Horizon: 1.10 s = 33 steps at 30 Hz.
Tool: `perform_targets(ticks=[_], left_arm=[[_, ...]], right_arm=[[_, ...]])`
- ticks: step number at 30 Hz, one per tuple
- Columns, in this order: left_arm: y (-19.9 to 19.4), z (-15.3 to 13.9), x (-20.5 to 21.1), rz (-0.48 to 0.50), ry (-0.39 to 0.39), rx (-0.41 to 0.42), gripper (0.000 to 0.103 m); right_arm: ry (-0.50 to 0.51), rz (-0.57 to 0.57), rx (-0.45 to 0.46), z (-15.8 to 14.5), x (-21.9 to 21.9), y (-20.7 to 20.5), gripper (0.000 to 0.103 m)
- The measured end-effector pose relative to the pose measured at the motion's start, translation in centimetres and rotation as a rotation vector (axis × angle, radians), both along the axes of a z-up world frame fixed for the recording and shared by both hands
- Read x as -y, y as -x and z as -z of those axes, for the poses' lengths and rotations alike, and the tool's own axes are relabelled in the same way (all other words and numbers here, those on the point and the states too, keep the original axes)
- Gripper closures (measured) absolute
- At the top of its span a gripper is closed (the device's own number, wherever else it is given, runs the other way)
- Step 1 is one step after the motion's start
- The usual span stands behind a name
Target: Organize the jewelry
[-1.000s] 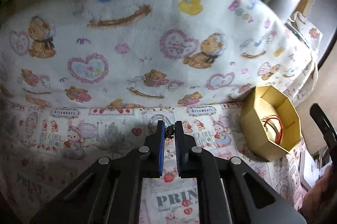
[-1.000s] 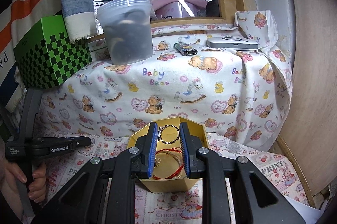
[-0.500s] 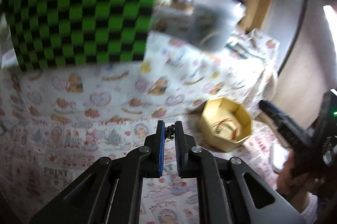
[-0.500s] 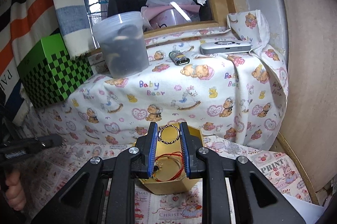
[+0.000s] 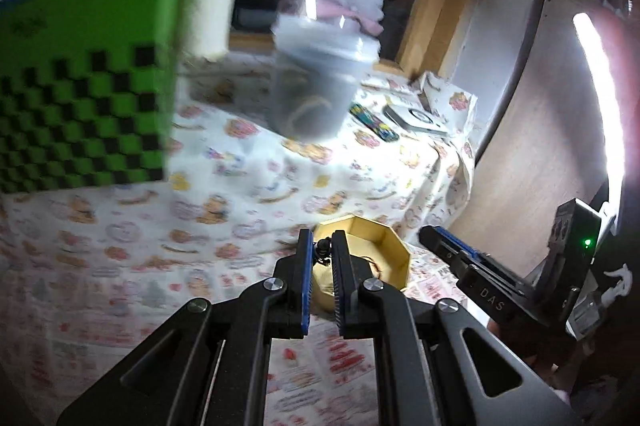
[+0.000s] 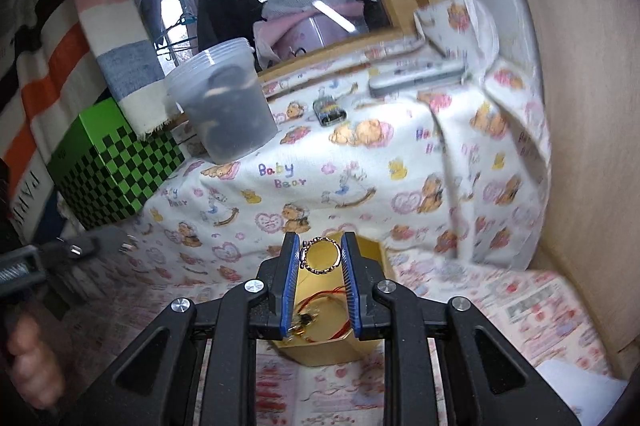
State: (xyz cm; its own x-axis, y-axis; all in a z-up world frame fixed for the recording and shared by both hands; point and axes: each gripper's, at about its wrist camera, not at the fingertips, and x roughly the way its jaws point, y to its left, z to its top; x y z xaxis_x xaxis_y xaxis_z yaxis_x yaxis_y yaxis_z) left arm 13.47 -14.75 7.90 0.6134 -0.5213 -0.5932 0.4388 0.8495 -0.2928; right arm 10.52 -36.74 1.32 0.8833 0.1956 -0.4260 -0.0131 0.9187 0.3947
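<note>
A yellow octagonal box (image 5: 382, 250) stands on the printed cloth; it also shows in the right wrist view (image 6: 320, 350), holding a red cord bracelet (image 6: 320, 306). My left gripper (image 5: 323, 250) is shut on a small dark bead piece (image 5: 322, 249) and hovers at the box's near left rim. My right gripper (image 6: 320, 256) is shut on a thin gold ring-shaped bangle (image 6: 320, 257), held above the box. The right gripper (image 5: 448, 250) shows from the left wrist view just right of the box.
A raised ledge under a baby-bear blanket (image 6: 360, 162) carries a clear tub (image 6: 224, 106), a lighter (image 6: 330, 112) and a flat silver device (image 6: 416, 78). A green checkered box (image 6: 116, 166) stands at the left. A wooden wall (image 6: 580, 106) closes the right side.
My left gripper swung right and up toward the yellow box, still holding the dark piece. My right gripper lifted slightly with the bangle.
</note>
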Motion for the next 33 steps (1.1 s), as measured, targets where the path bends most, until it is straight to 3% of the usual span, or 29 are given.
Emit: perform_targets(ticks=[2,10,13,17,20,27,30,33], left_arm=[[-0.6,1.0,1.2,0.016,-0.002,-0.025,0.095],[-2.3,5.6,4.4,0.052,-0.022,-0.121,0.095],[-2.6,6.7,4.9,0.061,-0.034,-0.133,0.095],[-2.8,7.4,5.1,0.066,-0.041,-0.122,0.095],[-3.1,7.5,5.0,0.044,-0.036,-0.121,0.094],[-2.1,6.0,4.0,0.016,-0.068,-0.046,0.062],[-1.0,4.9,3.3,-0.038,-0.137,0.027,0.055],[0.3,3.8,2.0,-0.093,-0.178,0.096,0.052]], right_arm=[[-0.062,-0.005,-0.026,0.6,1.0,-0.5,0.080],[-0.060,-0.058,-0.128,2.7,0.9,-2.6,0.080],[-0.032,-0.063,-0.127,2.6,0.5,-2.6,0.080],[-0.086,-0.115,-0.167,3.1,0.3,-3.1,0.080],[-0.071,-0.115,-0.164,3.1,0.2,-3.0,0.080],[-0.032,-0.123,-0.148,2.6,-0.5,-2.7,0.080],[0.071,-0.083,-0.122,2.0,-1.6,-2.2,0.072],[0.107,-0.074,-0.100,1.6,-2.1,-1.7,0.070]])
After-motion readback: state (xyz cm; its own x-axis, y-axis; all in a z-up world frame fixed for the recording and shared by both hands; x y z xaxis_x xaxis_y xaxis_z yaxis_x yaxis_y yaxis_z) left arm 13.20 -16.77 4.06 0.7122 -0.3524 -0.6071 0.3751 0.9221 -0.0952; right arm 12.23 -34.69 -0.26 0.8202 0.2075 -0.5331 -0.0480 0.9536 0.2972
